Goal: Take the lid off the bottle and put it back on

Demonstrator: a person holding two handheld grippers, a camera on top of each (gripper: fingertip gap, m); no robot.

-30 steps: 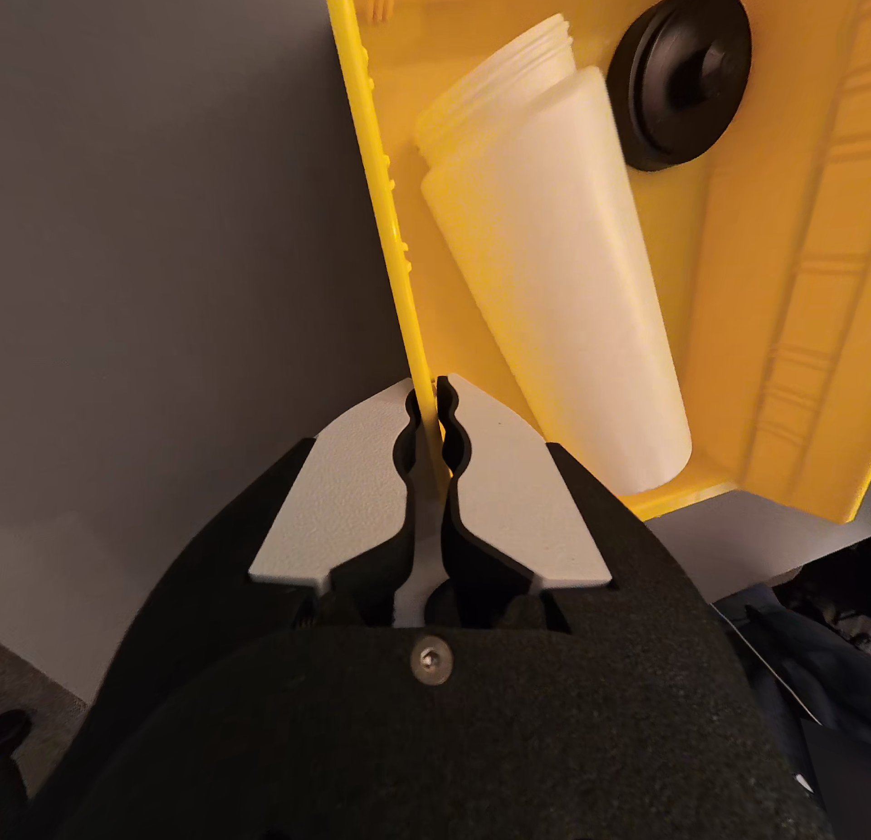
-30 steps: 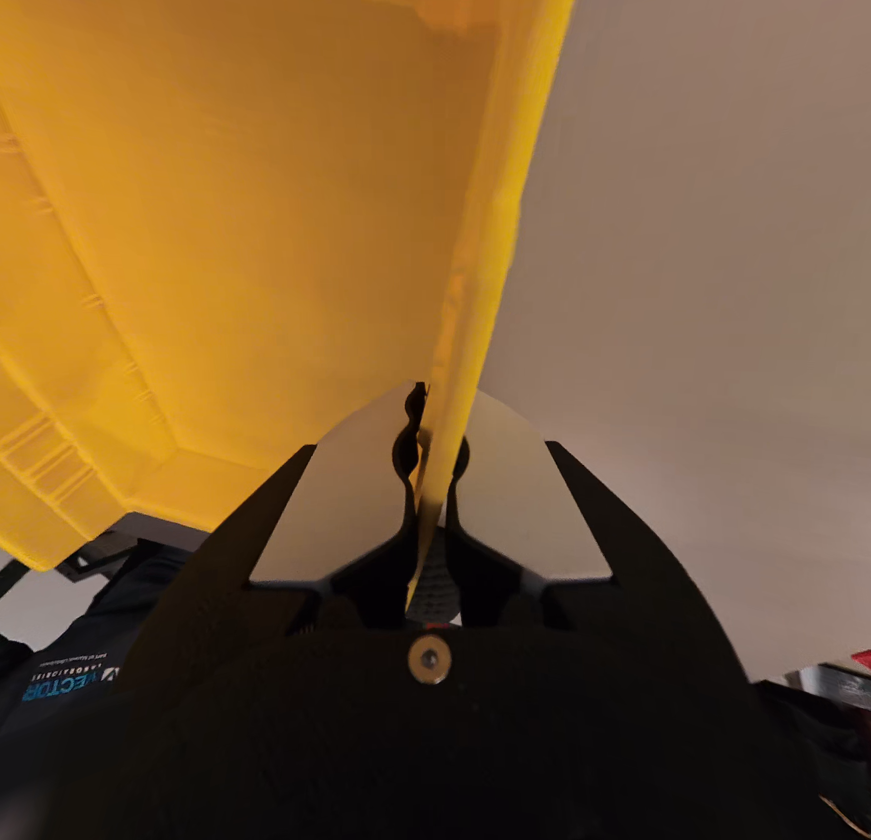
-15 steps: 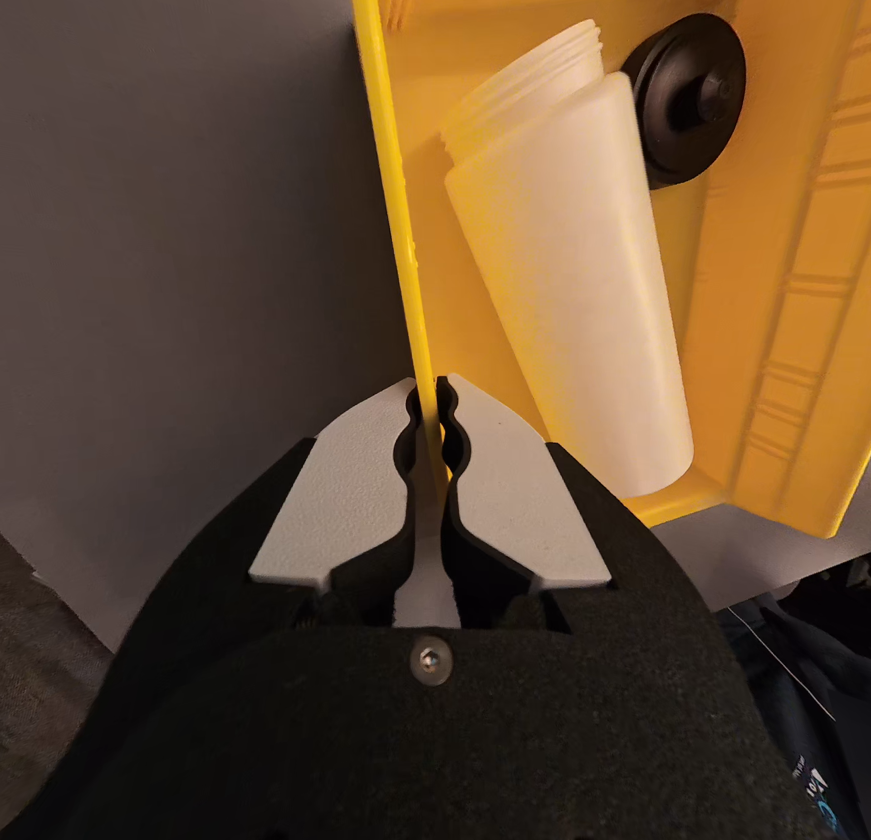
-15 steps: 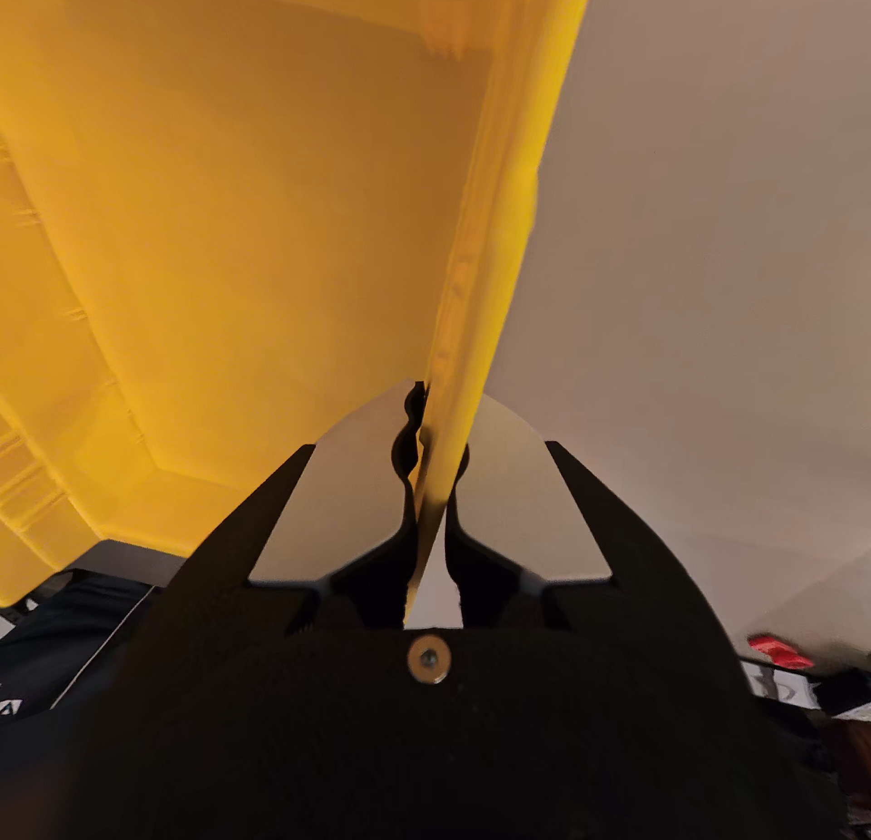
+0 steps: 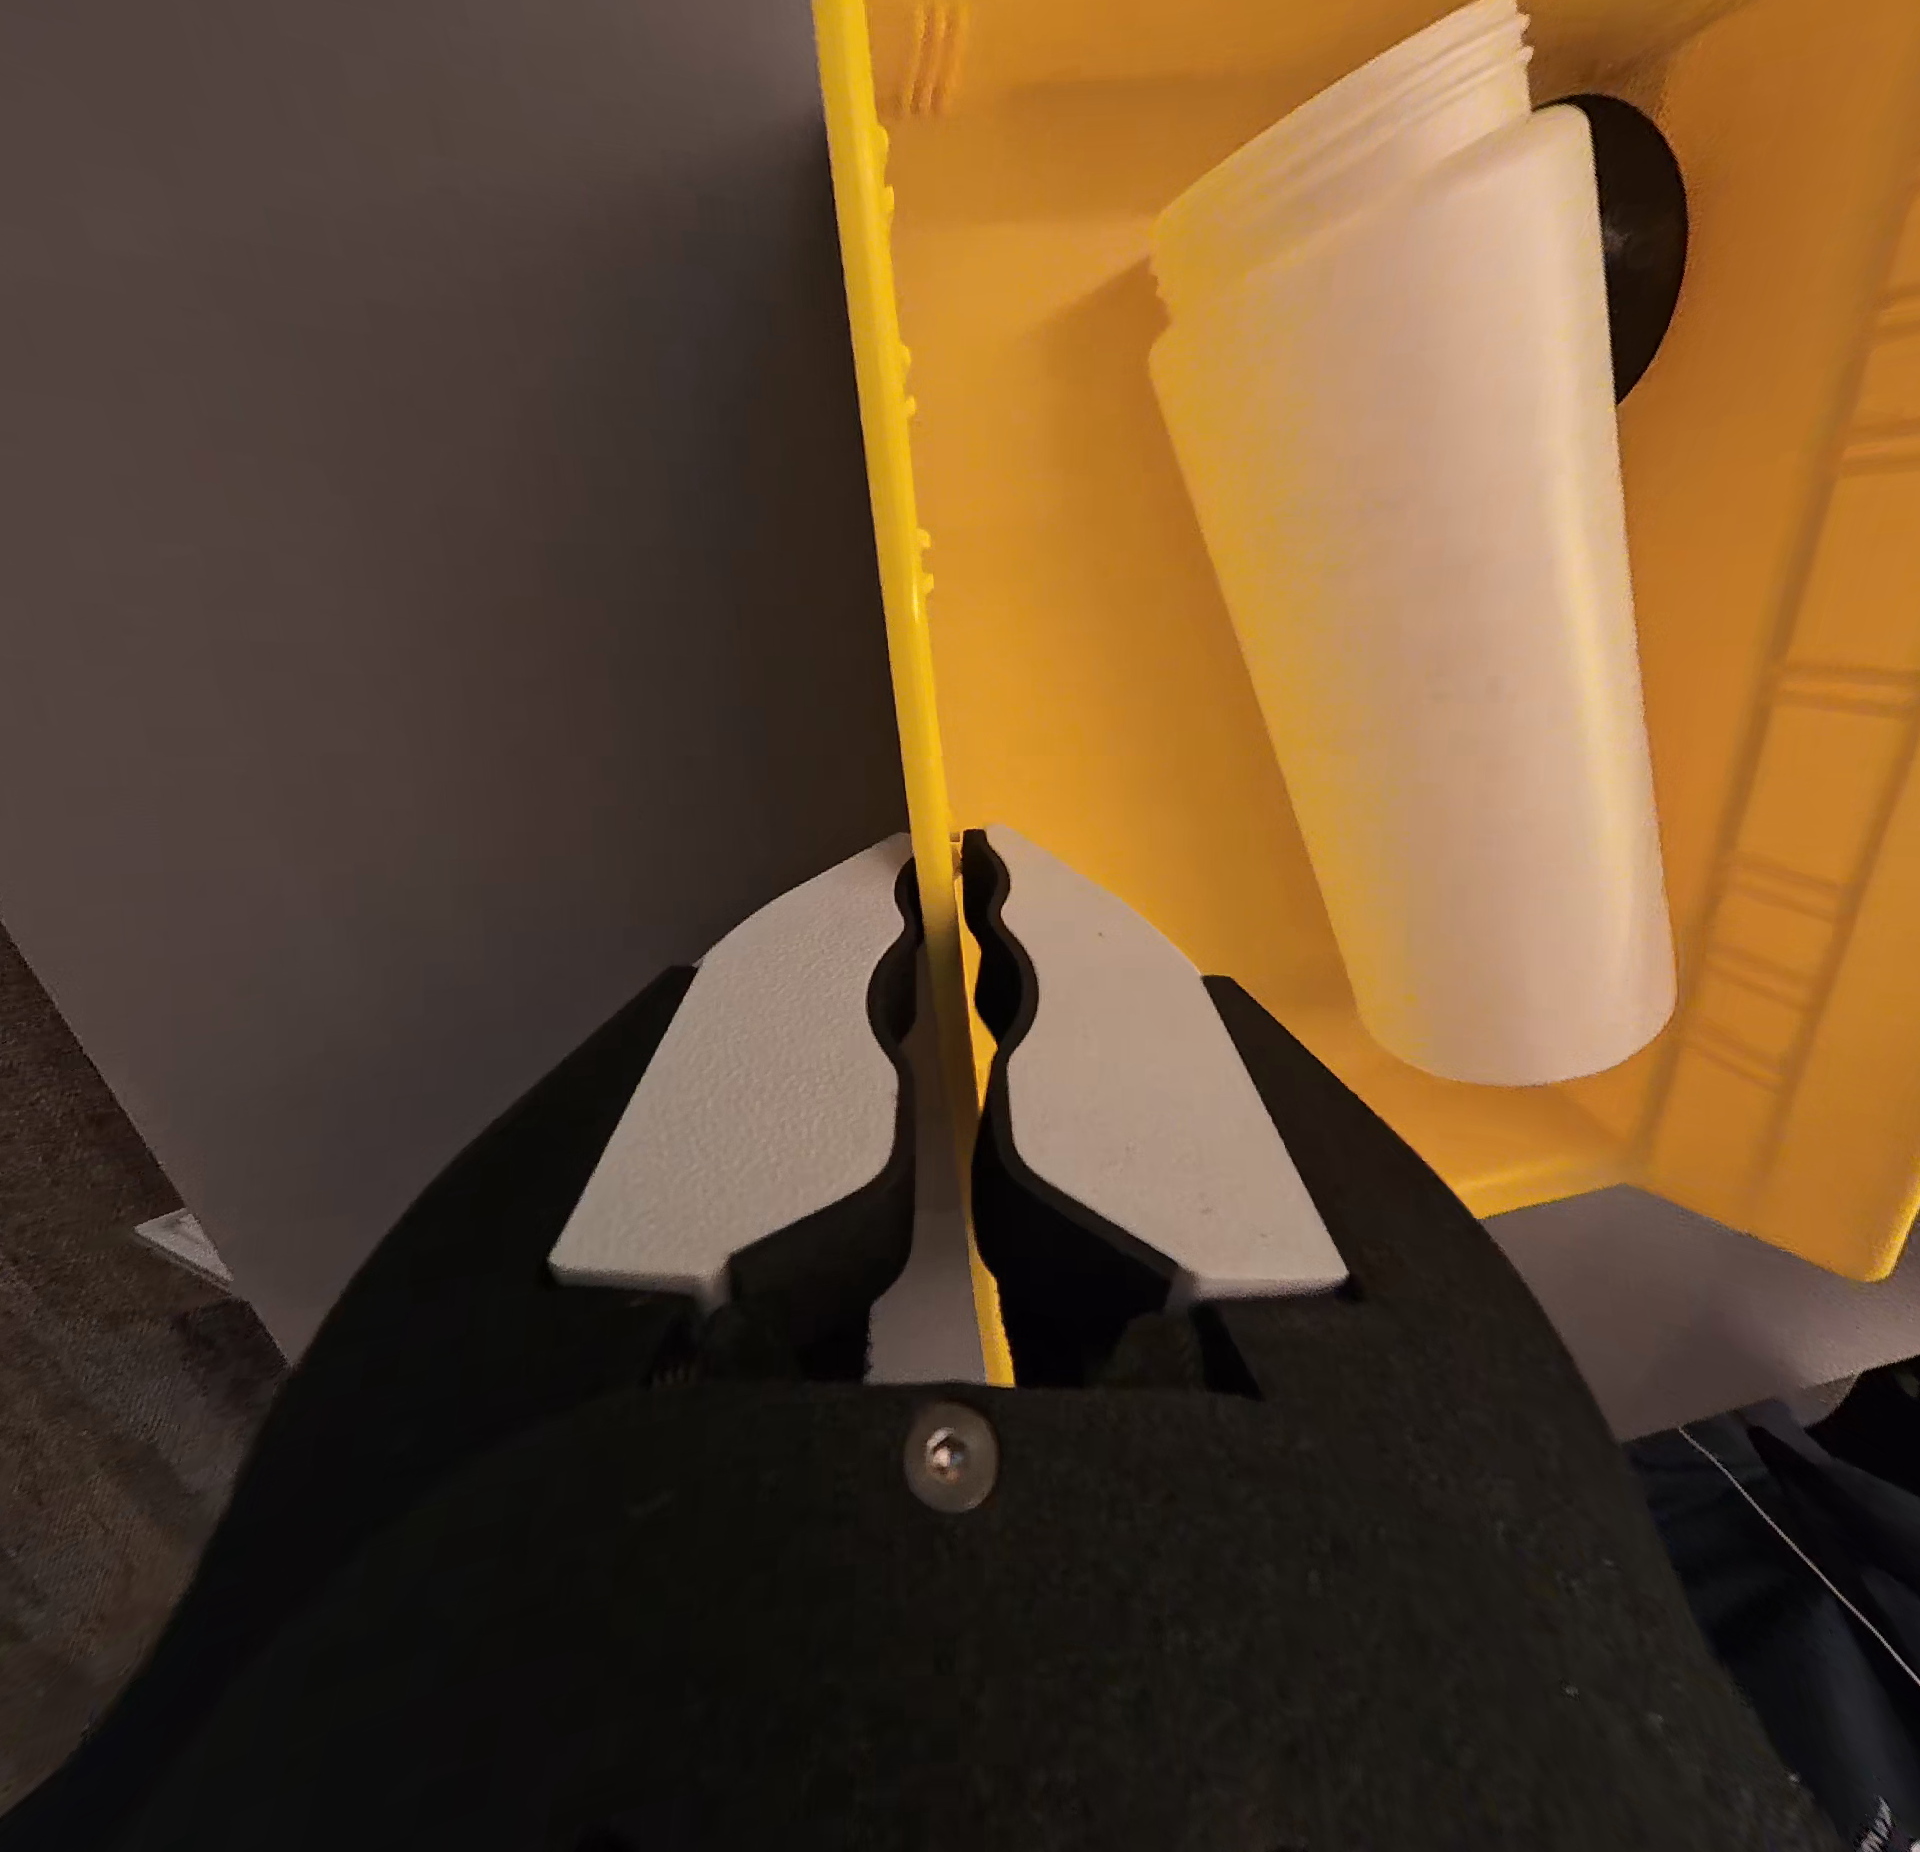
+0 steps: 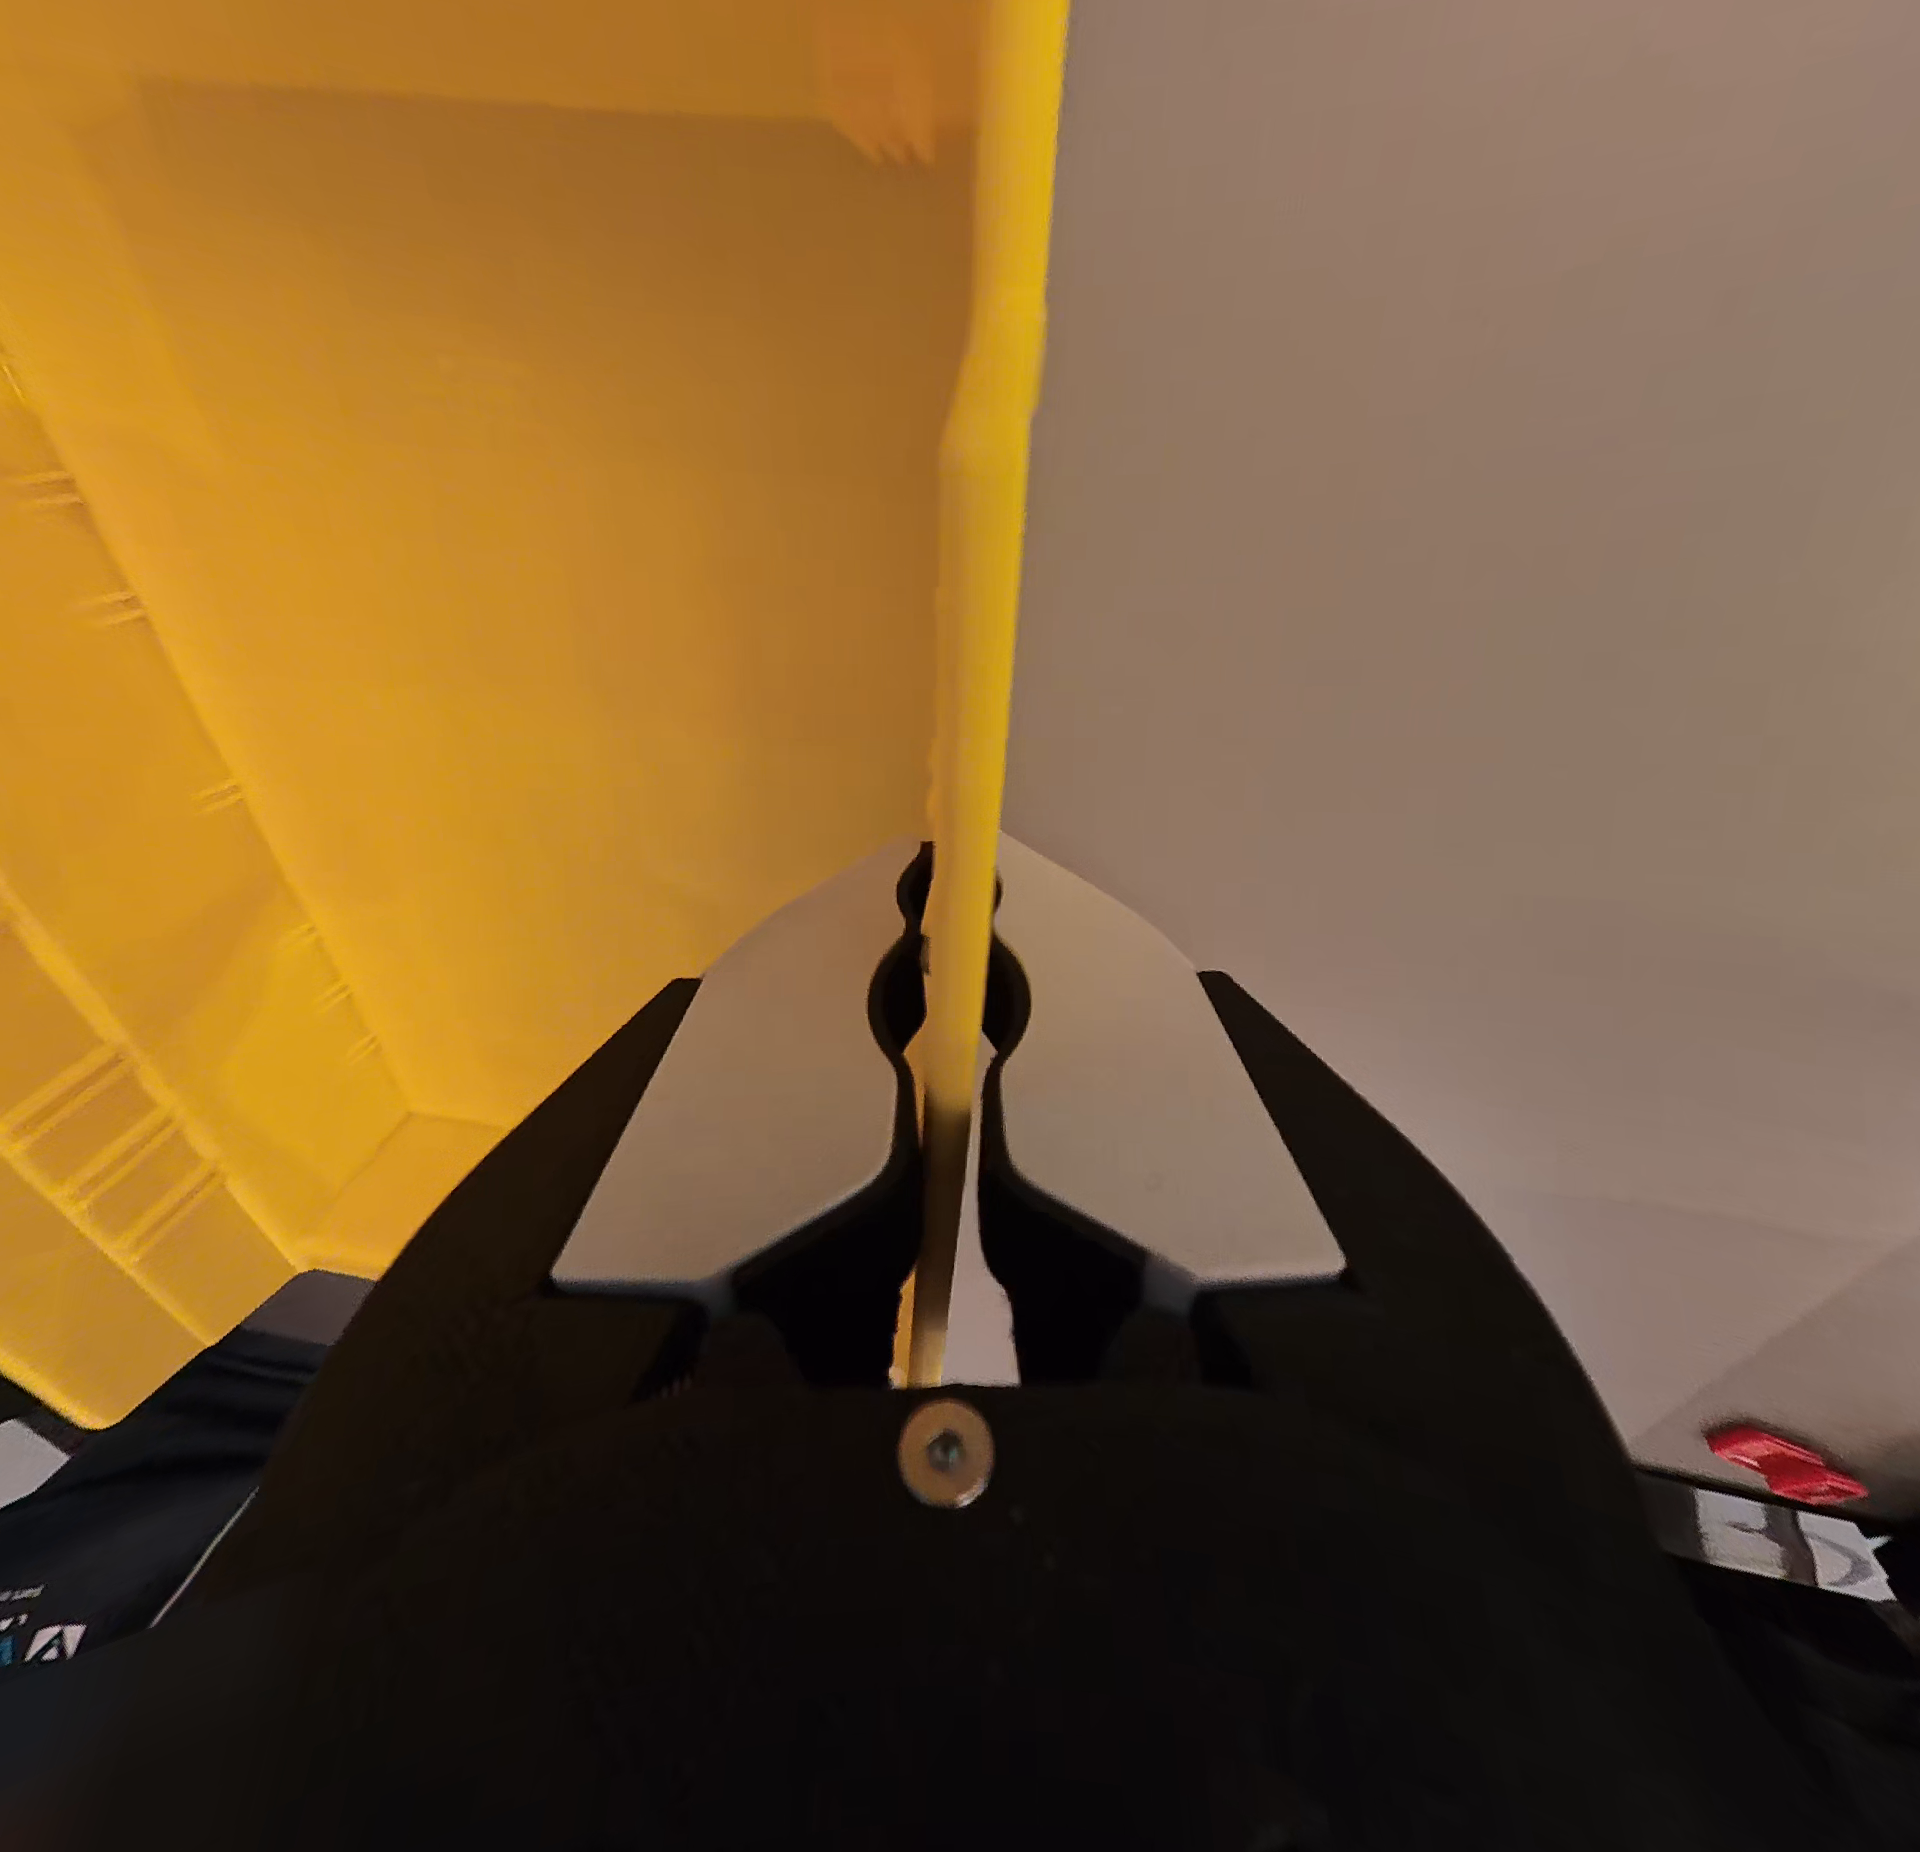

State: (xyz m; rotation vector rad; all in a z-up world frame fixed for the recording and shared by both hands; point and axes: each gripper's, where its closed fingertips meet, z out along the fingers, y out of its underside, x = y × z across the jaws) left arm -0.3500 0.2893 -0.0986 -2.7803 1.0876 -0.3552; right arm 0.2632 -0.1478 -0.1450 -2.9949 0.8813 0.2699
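Both your grippers, L & R, clamp yellow bin rims; bottle lies inside, open neck pointing away, hiding part of black lid

Bottle in bin, lid seemingly behind.

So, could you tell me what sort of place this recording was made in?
Probably an indoor room or workspace, though little shows: a plain grey tabletop, a yellow plastic bin holding an uncapped white bottle and black lid, and carpeted floor.
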